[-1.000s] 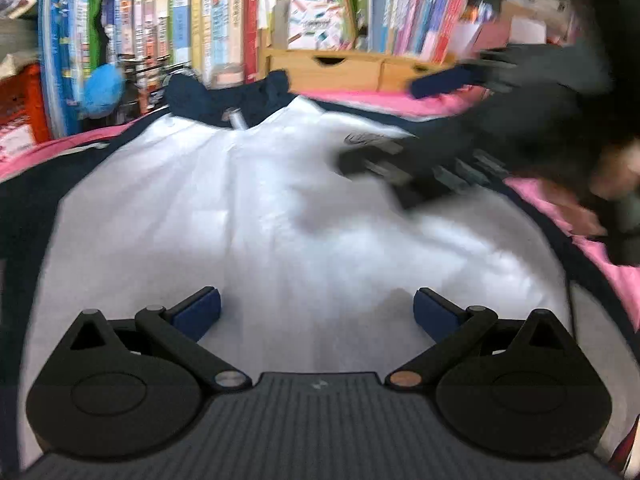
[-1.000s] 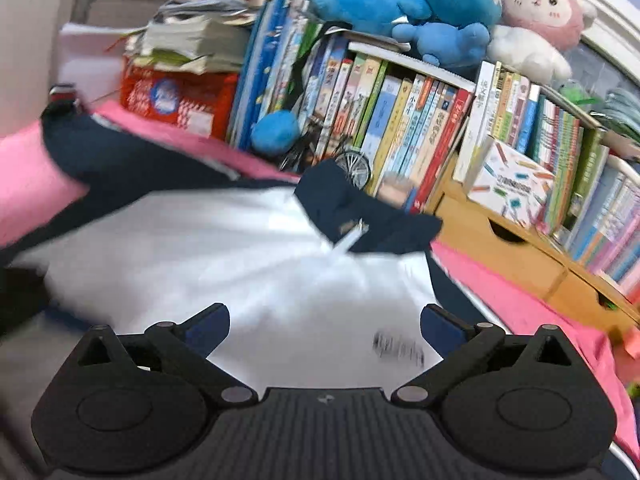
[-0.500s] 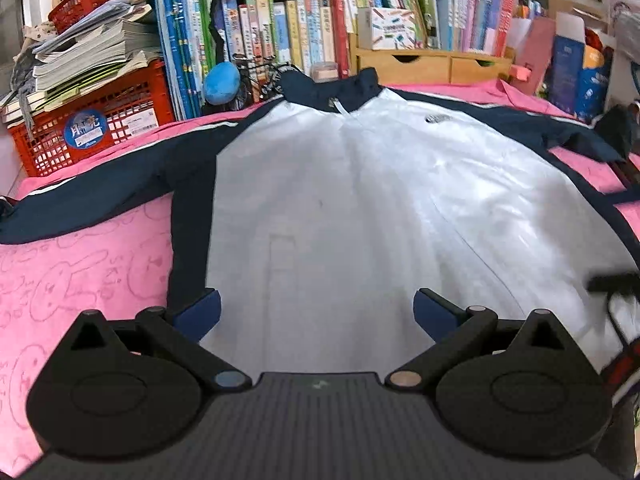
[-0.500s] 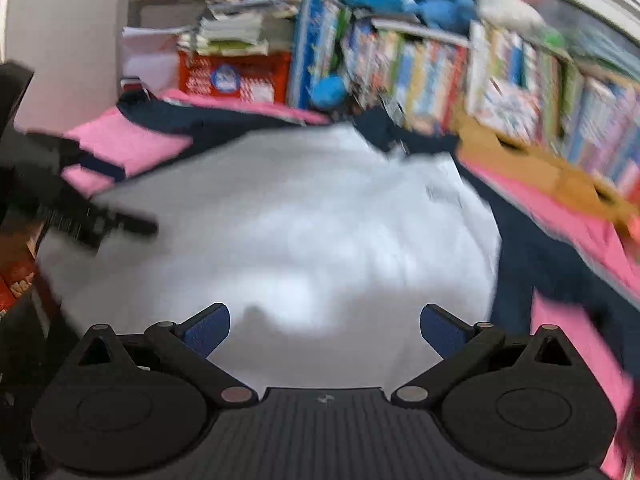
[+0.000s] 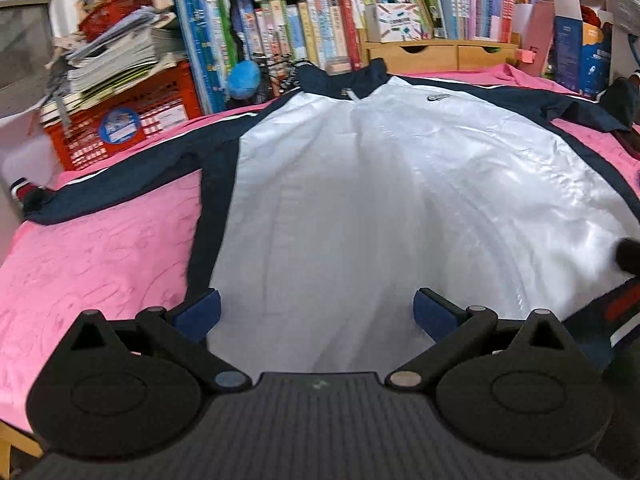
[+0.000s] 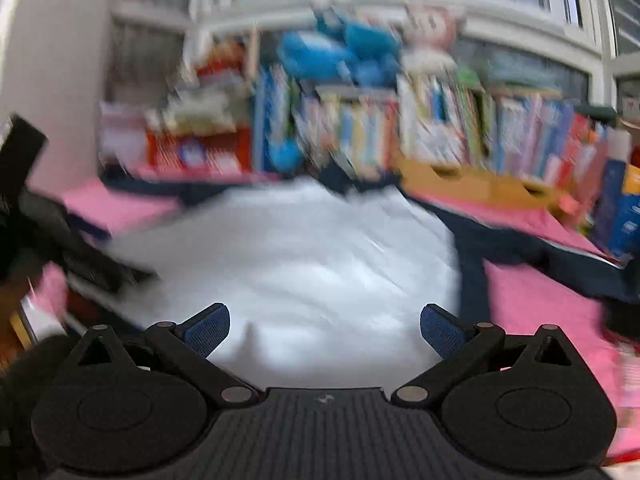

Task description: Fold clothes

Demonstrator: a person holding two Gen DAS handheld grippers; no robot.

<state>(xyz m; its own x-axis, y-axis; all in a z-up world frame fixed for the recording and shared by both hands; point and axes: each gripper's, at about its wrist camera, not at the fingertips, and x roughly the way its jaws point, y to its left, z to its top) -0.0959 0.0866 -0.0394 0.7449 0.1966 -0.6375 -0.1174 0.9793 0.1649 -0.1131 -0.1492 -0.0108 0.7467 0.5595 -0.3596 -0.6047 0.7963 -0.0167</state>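
A white jacket (image 5: 380,200) with navy sleeves and collar lies spread flat on a pink sheet (image 5: 100,256), collar toward the bookshelf. My left gripper (image 5: 316,312) is open and empty above the jacket's near hem. My right gripper (image 6: 324,328) is open and empty above the same jacket (image 6: 304,256); its view is blurred by motion. The left sleeve (image 5: 132,176) stretches out to the left, the right sleeve (image 5: 560,108) to the right. A dark tip of the right gripper shows at the right edge of the left wrist view (image 5: 628,256).
A bookshelf (image 5: 360,28) packed with books runs along the far side. A red crate (image 5: 120,120) with stacked papers stands at the far left. Wooden drawers (image 5: 440,54) and boxes (image 5: 580,56) sit at the far right. Blue plush toys (image 6: 340,56) rest on the books.
Both grippers have pulled back from the jacket toward its near hem. The right gripper has swung out of the left view and its camera has tilted up. Both stay open.
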